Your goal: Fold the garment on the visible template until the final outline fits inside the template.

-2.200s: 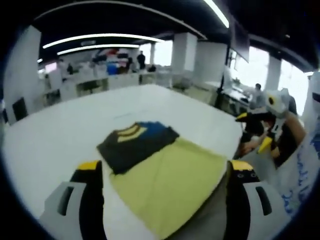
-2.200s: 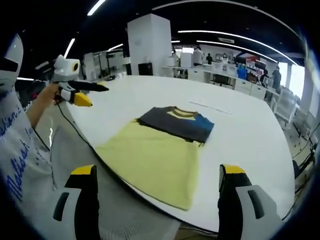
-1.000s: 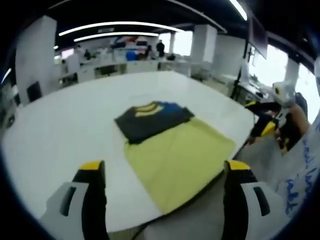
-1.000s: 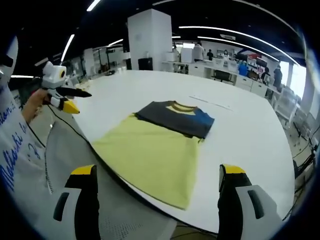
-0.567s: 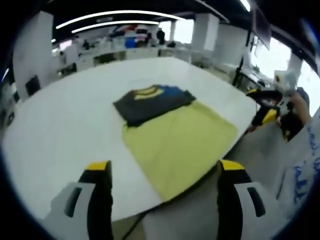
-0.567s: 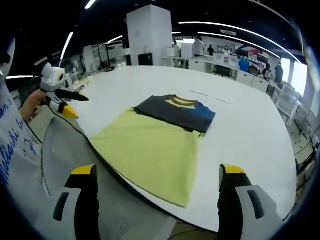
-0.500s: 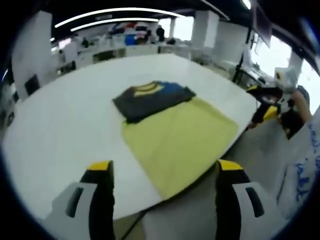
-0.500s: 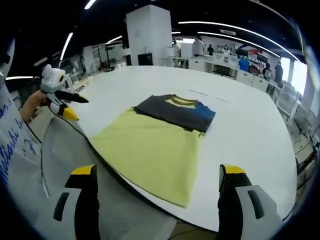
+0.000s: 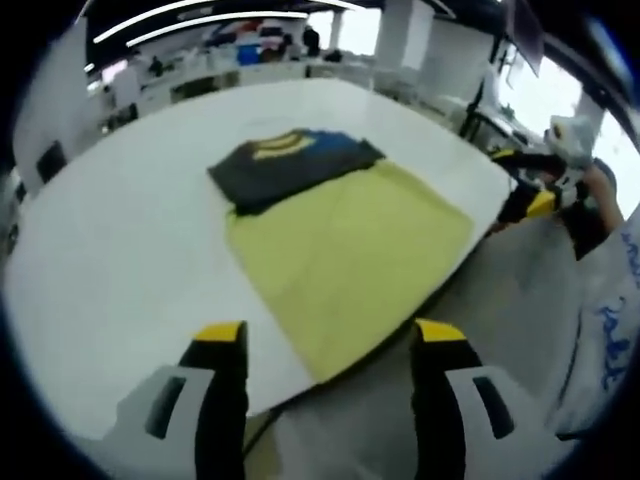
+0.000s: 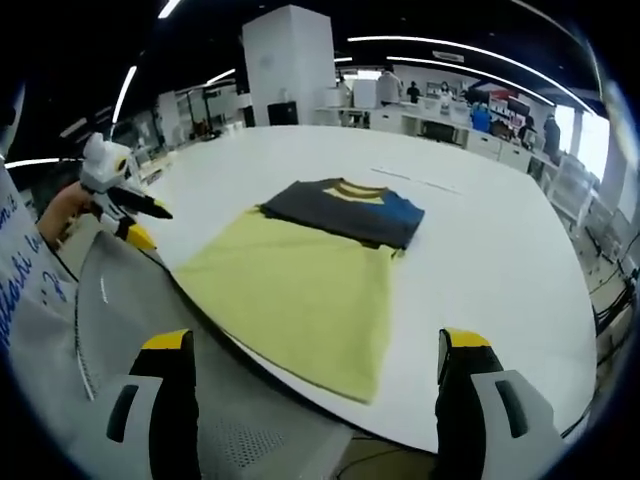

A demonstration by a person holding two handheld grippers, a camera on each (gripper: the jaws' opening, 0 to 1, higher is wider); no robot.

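While my left gripper [image 9: 328, 350] and right gripper [image 10: 315, 355] hover spread and empty, the garment [image 10: 345, 212] sits folded at twelve o'clock on the template [image 10: 290, 290]; next, I judge, a fit check.

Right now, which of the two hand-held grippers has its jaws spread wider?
The right hand-held gripper: its yellow-tipped jaws stand far apart, while the left hand-held gripper holds its jaws visibly closer, both open over the table edge.

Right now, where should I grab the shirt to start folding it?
Probably at the yellow hem corners. The shirt lies flat on the table, its hem at the near edge by the person, its dark collar end away. Come in low from that edge, the left gripper and right gripper each pinching a corner; both are open.
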